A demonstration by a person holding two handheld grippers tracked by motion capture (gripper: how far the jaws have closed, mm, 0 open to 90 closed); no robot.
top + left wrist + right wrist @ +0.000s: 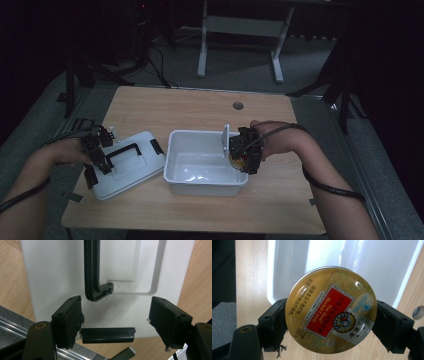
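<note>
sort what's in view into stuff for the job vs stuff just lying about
In use: round gold candy tin, held by the right claw; white plastic bin; white bin lid with black handle, under the open left claw.
Lying about: white-legged desk frame; floor cables.

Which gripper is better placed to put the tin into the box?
Right. The right gripper already clamps the round candy tin above the open white box; the left gripper is open over the lid.

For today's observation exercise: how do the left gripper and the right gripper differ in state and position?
The left gripper is open and holds nothing, while the right gripper is shut on a round gold tin. The left gripper hovers over the white lid lying on the table; the right gripper is at the open white box. Both have two black jaws.
</note>
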